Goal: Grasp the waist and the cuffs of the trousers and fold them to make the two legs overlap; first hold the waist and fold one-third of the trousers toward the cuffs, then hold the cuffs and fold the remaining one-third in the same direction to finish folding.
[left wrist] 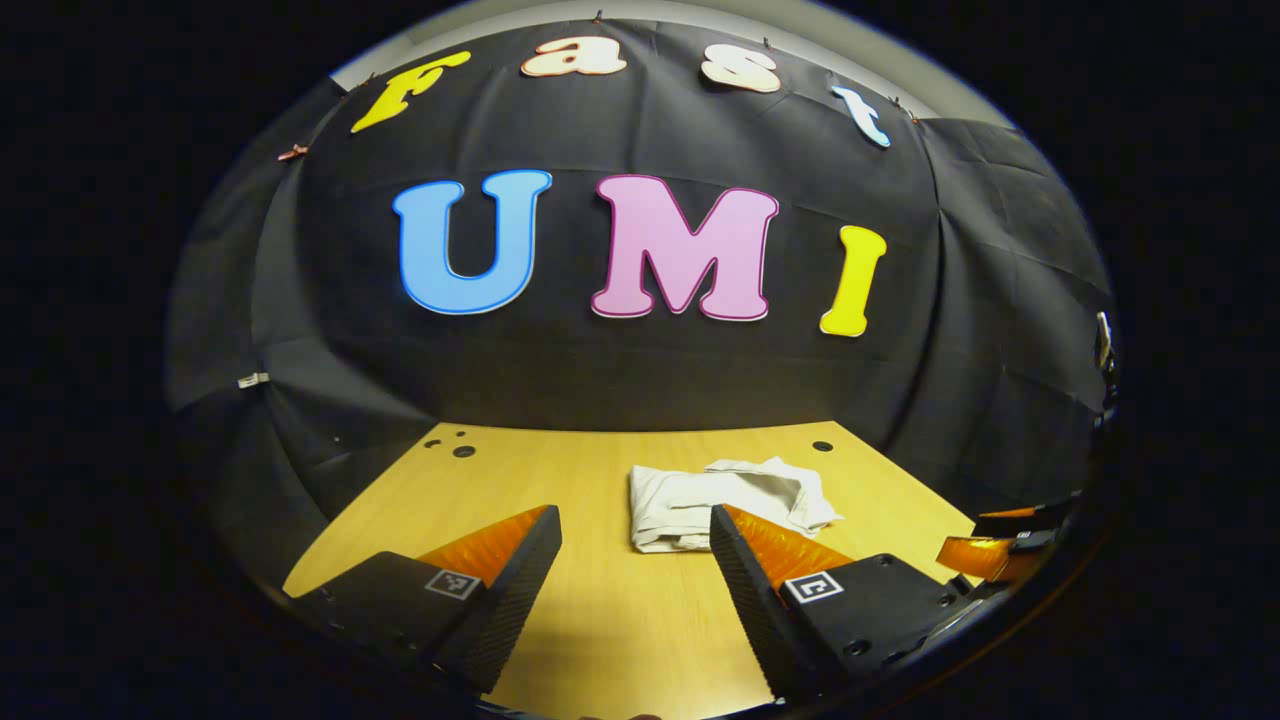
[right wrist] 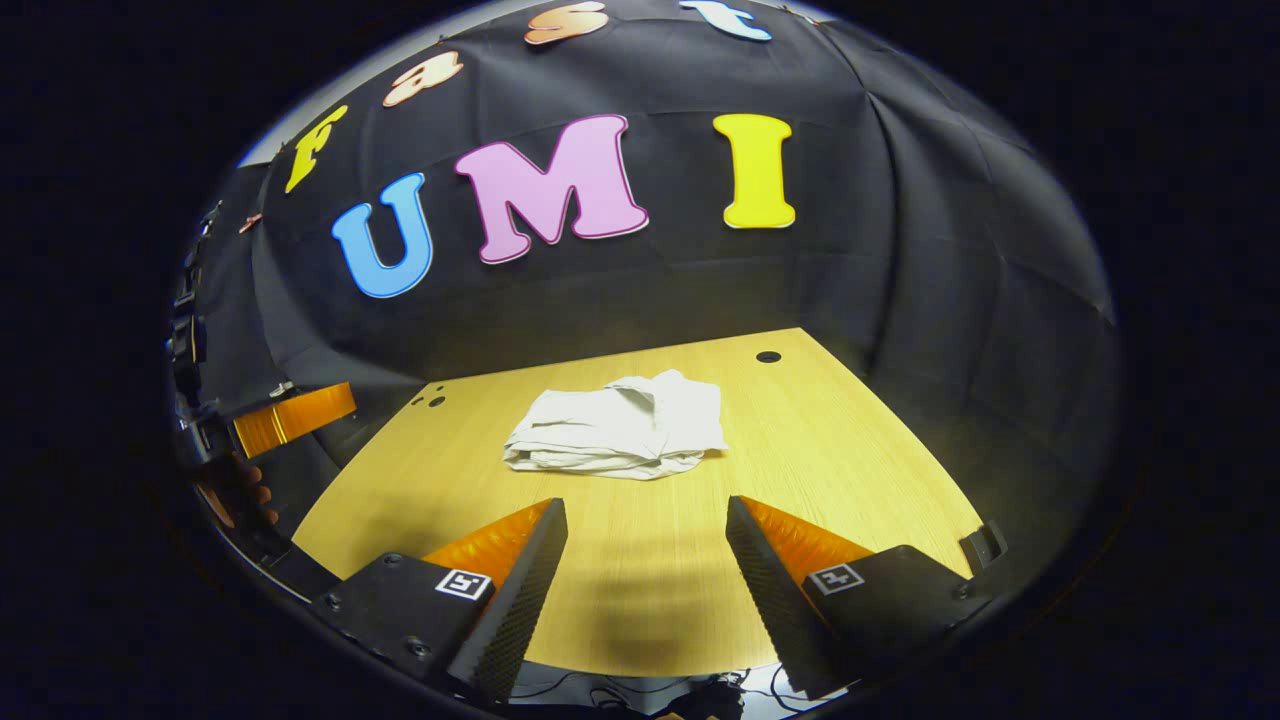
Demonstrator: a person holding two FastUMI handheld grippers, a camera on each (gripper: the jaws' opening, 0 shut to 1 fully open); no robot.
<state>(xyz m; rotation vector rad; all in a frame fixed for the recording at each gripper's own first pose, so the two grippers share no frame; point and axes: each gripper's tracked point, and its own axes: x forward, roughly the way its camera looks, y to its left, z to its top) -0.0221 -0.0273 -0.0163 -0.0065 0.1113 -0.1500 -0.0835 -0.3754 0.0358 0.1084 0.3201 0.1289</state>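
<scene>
Both claws (left wrist: 635, 545) (right wrist: 647, 540) gape wide (empty), trousers (right wrist: 620, 425) beyond.

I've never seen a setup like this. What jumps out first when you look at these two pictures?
The pale trousers, bunched into a folded bundle, lie alone near the middle of the bare wooden table, toward its far side. Nearest the camera, the right gripper points at them with its jaws wide apart and nothing between them. In the left gripper view, the left gripper does the same, its right finger partly covering the bundle's near edge.

Bare wooden table (left wrist: 600, 620), drilled holes (left wrist: 463, 451)
</scene>
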